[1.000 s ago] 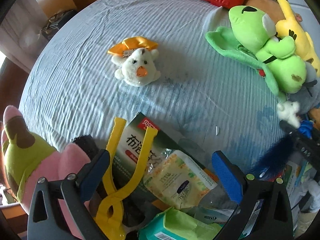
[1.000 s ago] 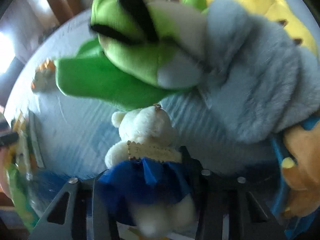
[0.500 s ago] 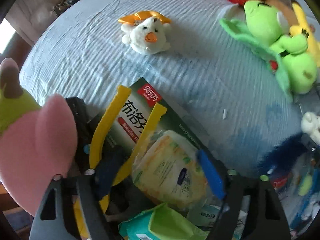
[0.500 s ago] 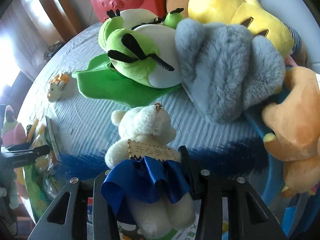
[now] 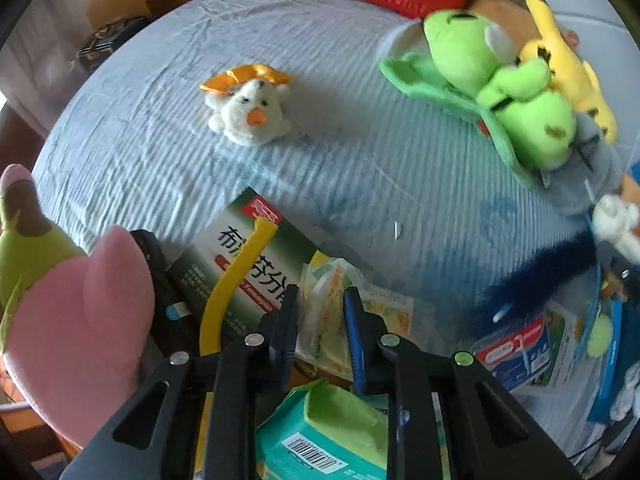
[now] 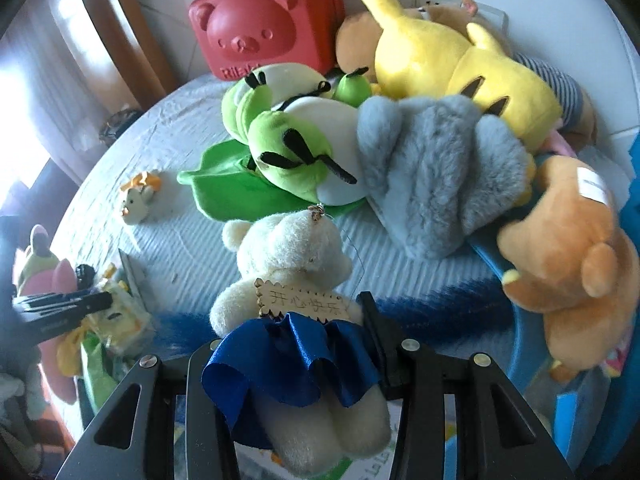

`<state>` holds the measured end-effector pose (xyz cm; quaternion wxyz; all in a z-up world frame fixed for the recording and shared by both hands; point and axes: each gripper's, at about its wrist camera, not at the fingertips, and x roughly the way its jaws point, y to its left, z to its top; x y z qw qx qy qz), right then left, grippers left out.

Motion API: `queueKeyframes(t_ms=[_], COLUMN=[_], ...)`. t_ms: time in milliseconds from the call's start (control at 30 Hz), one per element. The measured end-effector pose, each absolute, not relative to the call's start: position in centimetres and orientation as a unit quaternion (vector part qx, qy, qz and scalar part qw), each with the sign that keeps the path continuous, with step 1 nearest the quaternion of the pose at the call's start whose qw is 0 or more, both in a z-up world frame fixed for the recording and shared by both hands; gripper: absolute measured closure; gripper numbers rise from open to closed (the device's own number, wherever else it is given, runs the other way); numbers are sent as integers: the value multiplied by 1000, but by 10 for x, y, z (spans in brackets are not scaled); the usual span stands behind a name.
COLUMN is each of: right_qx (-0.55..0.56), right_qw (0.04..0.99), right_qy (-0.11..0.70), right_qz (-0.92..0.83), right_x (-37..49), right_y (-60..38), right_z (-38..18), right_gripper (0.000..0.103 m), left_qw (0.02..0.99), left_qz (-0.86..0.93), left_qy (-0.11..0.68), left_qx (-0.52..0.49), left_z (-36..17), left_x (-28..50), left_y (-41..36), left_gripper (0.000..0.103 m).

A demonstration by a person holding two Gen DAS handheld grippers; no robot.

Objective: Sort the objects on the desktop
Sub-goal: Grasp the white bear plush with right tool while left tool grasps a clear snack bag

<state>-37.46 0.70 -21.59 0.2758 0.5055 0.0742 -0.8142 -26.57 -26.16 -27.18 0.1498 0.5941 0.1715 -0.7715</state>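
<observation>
My left gripper [image 5: 319,300] is shut on a yellow tissue pack [image 5: 326,292], pinched between the blue pads above a green medicine box [image 5: 240,268] and a yellow slingshot [image 5: 240,268]. My right gripper [image 6: 292,320] is shut on a white bear [image 6: 288,256] in a blue satin skirt, held above the light blue cloth [image 6: 188,248]. The bear also shows at the right edge of the left wrist view [image 5: 616,220]. A small white duck plush [image 5: 248,108] with an orange hat lies alone mid-table.
A green frog plush [image 6: 288,152], a grey plush [image 6: 436,172], a yellow plush [image 6: 452,64] and a brown bear [image 6: 568,252] are piled at the right. A red bear case [image 6: 264,20] stands at the back. A pink plush [image 5: 76,304] and a green wipes pack [image 5: 332,428] lie near the left gripper.
My left gripper has closed on the tissue pack, which it was still open around before. My right gripper has pulled back from the plush pile with the white bear still in it.
</observation>
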Motion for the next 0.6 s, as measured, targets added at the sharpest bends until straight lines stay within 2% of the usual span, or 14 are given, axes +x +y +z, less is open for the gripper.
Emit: queueKeyframes(t_ms=[200,300,600], right_qx=[508,511,484], right_qw=[270,267,272], right_qy=[60,59,55], right_qz=[-816,-815,-830], right_x=[-366,-364,-341], right_y=[15,17,20], right_z=[-215,-215,-184], right_gripper=[61,61,61], left_qw=[124,114,93], left_qz=[-782,-788,-838], left_qy=[138,133,121], left_qx=[595,590,524], left_z=[-279,-274,-200], left_x=[-269,-271,-261], left_y=[-257,-253,-241], left_gripper=[78,91,93])
